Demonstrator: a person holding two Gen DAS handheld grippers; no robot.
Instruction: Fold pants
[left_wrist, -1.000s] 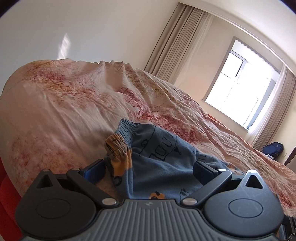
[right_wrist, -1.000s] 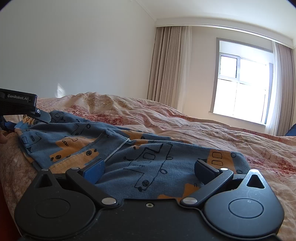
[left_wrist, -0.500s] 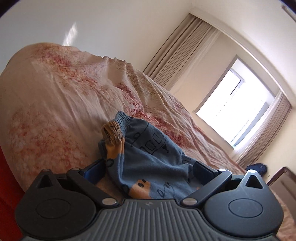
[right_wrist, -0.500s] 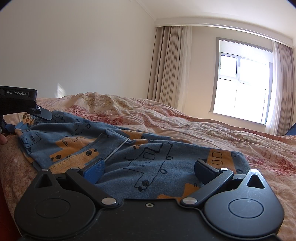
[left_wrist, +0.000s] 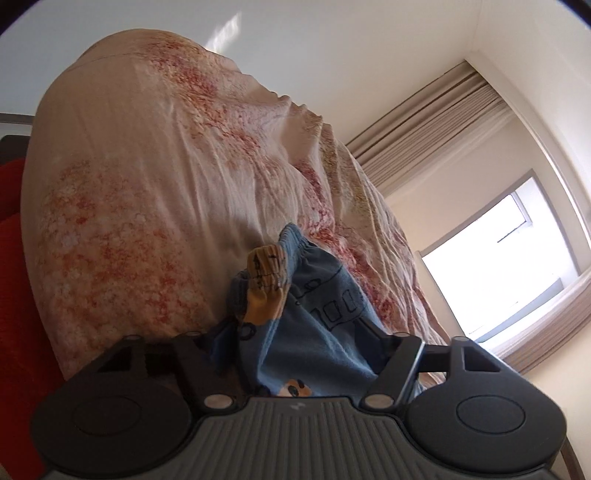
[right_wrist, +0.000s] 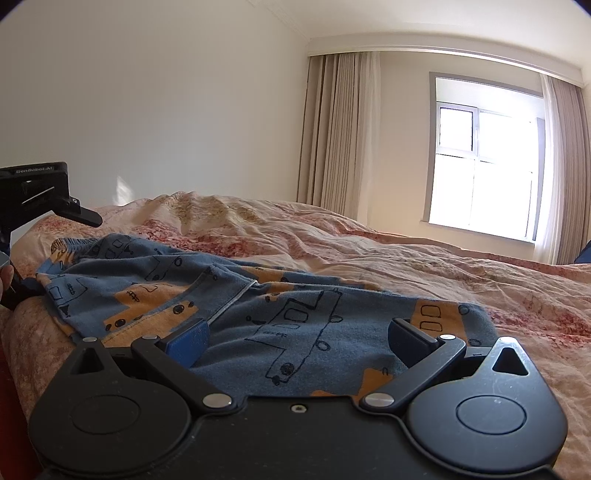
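Blue pants (right_wrist: 258, 306) with orange and black vehicle prints lie spread across the bed. My right gripper (right_wrist: 299, 334) is low over the near part of the pants, fingers wide apart, cloth lying between them. My left gripper (left_wrist: 295, 343) is at the waistband end (left_wrist: 273, 273), fingers apart with bunched cloth between them; its body shows at the left edge of the right wrist view (right_wrist: 40, 195). The left wrist view is strongly tilted.
The bed cover (right_wrist: 406, 251) is pinkish with red blotches and wrinkled. A red cloth (left_wrist: 18, 314) hangs at the bed's left edge. Beige curtains (right_wrist: 340, 133) and a bright window (right_wrist: 484, 162) stand beyond the bed.
My left gripper has rolled and tilted, so its view of the bed has swung steeply; the waistband end is more bunched. My right gripper has stayed still.
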